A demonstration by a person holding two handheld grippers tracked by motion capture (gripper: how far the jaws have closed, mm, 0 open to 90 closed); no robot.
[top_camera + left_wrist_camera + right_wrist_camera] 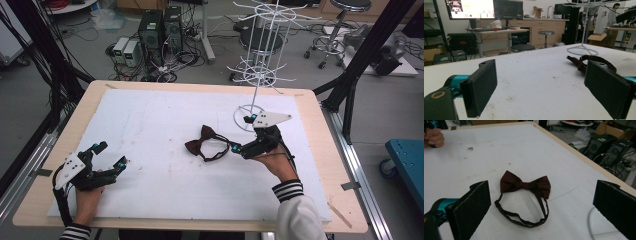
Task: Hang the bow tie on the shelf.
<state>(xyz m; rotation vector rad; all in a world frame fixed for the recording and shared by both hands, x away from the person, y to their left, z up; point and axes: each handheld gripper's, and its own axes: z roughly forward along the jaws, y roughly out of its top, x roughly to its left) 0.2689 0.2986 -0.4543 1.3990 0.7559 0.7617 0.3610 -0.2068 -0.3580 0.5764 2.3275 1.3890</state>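
High view: bow tie [202, 141] lies mid-table on the white mat [150, 120]; wire rack [260, 55] stands behind the right gripper [235, 148].

Left gripper view: left gripper [536, 87] jaws spread, empty.

Right gripper view: jaws spread, bow tie's strap loop between them.

Three cameras cover one white surface [165, 120]: one fixed overhead, one riding on each handheld gripper.

The high view looks forward and down from the person's side, taking in the whole surface and the floor beyond. The left gripper [109, 156] view sits low, almost level with the surface, facing across it between its two black jaws toward a room with desks and screens. The right gripper [238, 148] view looks down at a slant, from close above. All three share the dark red bow tie [205, 142]; the high and left gripper views also share the white wire stand [257, 55].
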